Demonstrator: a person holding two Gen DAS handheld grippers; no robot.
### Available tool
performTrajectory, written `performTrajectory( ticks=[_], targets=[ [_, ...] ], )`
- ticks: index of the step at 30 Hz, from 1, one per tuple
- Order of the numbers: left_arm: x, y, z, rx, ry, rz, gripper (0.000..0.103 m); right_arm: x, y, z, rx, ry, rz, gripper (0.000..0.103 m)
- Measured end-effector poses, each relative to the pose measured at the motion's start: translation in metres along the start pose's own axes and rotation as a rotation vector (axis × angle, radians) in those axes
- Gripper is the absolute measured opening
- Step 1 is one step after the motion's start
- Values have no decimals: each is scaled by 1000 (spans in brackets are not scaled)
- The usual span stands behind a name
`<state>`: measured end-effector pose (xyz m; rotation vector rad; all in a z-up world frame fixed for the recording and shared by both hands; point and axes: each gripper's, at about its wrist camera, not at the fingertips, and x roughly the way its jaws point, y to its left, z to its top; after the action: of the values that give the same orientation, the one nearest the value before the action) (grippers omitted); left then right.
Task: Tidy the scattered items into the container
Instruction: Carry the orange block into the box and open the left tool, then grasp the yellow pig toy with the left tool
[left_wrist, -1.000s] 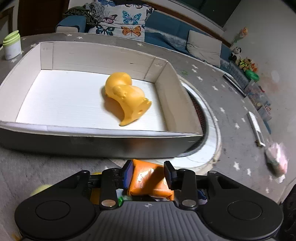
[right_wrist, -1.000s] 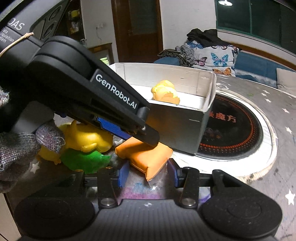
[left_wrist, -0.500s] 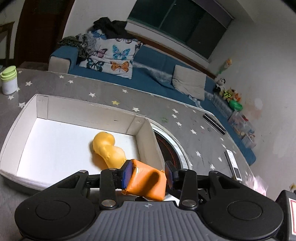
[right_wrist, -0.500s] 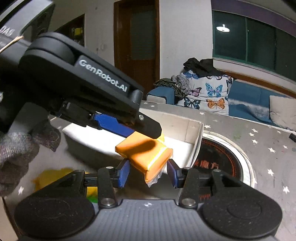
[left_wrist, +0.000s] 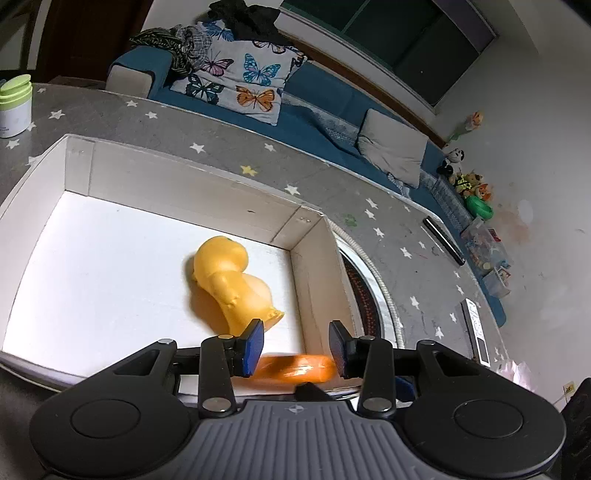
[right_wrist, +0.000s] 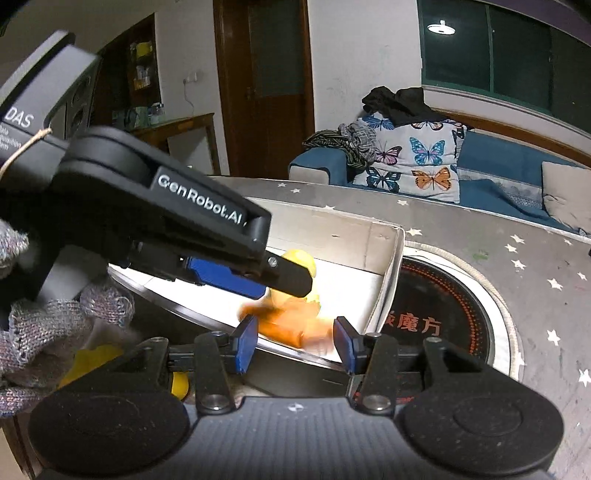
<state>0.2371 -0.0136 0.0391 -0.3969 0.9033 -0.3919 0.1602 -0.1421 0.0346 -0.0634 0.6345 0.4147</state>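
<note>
- Orange and blurred, the packet (left_wrist: 293, 367) sits just below the spread fingers of the left gripper (left_wrist: 295, 345), apparently dropping free over the near right corner of the white cardboard box (left_wrist: 110, 177); neither pad seems to touch it.
- Left gripper jaws stand wide apart and grip nothing. Right gripper (right_wrist: 295, 341) jaws are likewise wide apart and empty, hanging near the box's front wall.
- 1 yellow duck-like toy (left_wrist: 231, 280) already lies on its side inside the box.
- To finish this release well, I judge the left gripper should hold above the box floor until the packet settles, then lift straight up so a pad does not clip the right wall or the toy.
- Only the right wrist view shows the left gripper from outside, the gloved hand (right_wrist: 40, 325), and yellow items (right_wrist: 96, 360) on the table in front of the box, which I take as unsorted.
- Only the left wrist view shows the whole box floor, mostly bare, and a green-lidded jar (left_wrist: 14, 105) beyond it.
</note>
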Motion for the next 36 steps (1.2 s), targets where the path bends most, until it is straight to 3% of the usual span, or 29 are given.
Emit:
performTrajectory(
  ticks=[12, 20, 22, 29, 36],
  targets=[
    [-49, 14, -18, 42, -69, 45, 41, -28, 17, -12, -1, -49, 20, 46],
    [-86, 35, -48, 35, -90, 76, 41, -27, 52, -30, -28, 2, 171, 55],
    [-91, 40, -55, 31, -88, 79, 41, -20, 59, -33, -28, 24, 214, 65],
    [-85, 56, -61, -13, -47, 77, 41, 1, 81, -37, -52, 65, 262, 65],
    [-70, 57, -62, 10, 4, 74, 41, 20, 83, -41, -18, 102, 259, 63]
  ],
)
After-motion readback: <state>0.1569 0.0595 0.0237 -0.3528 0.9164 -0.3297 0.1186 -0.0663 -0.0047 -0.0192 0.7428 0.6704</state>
